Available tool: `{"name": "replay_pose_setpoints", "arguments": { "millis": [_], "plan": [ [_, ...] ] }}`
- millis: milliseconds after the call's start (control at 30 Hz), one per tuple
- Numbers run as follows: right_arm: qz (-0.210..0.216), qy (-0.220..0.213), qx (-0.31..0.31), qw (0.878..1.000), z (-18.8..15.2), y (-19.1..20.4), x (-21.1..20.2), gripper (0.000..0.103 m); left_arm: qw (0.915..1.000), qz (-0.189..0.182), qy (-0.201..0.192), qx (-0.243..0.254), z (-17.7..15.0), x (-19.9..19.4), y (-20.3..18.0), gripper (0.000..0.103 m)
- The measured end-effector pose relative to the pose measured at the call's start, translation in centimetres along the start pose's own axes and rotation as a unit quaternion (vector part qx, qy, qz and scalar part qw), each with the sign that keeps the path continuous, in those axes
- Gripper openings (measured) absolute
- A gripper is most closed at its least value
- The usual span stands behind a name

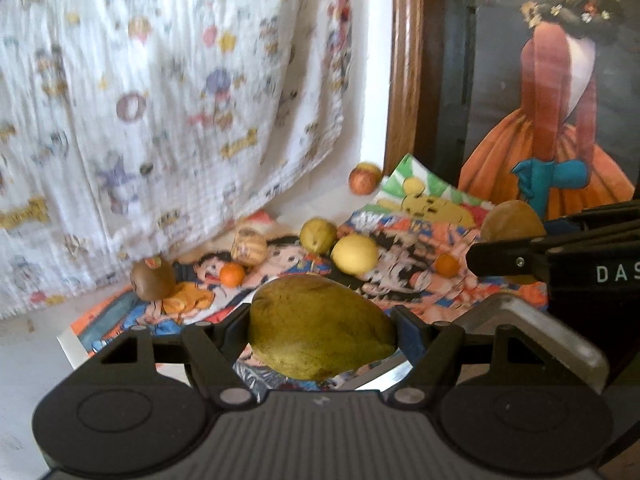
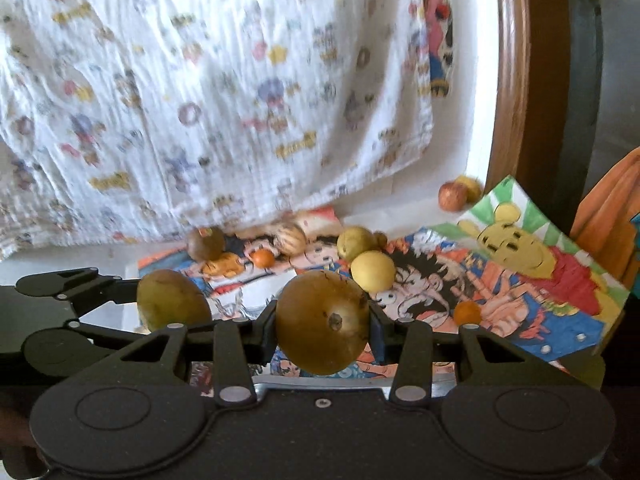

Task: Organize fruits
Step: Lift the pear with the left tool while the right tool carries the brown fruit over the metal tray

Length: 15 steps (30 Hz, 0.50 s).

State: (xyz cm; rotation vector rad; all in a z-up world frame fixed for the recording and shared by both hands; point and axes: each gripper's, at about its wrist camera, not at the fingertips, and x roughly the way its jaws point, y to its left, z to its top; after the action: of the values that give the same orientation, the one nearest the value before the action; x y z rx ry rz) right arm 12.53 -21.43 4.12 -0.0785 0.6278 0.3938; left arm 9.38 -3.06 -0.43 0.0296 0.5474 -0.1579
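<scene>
My left gripper [image 1: 320, 320] is shut on a green-yellow pear-shaped fruit [image 1: 316, 336], held above the cartoon-print mat [image 1: 404, 280]. My right gripper [image 2: 322, 316] is shut on a round brownish-green fruit [image 2: 320, 324]; in the left wrist view that fruit [image 1: 510, 220] shows at the right. The two grippers are side by side. Loose on the mat lie a brown fruit with a sticker [image 1: 152, 278], a striped round fruit [image 1: 249, 246], two small oranges [image 1: 232, 274] [image 1: 447, 265], a green fruit [image 1: 318, 236] and a yellow fruit [image 1: 354, 254].
A red-yellow apple [image 1: 364, 178] sits off the mat by the wooden frame [image 1: 404, 80]. A patterned white cloth [image 1: 160, 100] hangs behind the fruits. A shiny metal edge [image 1: 386, 376] shows just below my left fingers. A painted picture [image 1: 560, 120] leans at the right.
</scene>
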Motion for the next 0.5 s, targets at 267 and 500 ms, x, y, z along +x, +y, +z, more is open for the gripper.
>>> {"name": "replay_pose_setpoints", "arguments": {
  "millis": [267, 500],
  "plan": [
    [-0.003, -0.046, -0.002, 0.999, -0.4, 0.7, -6.4, 0.046, 0.9993, -0.003, -0.037, 0.012, 0.7, -4.8, -2.1, 0.077],
    [-0.012, -0.072, 0.000, 0.997, -1.7, 0.8, -11.3, 0.046, 0.9978, -0.015, -0.059, 0.024, 0.8, -8.0, -4.3, 0.077]
  ]
}}
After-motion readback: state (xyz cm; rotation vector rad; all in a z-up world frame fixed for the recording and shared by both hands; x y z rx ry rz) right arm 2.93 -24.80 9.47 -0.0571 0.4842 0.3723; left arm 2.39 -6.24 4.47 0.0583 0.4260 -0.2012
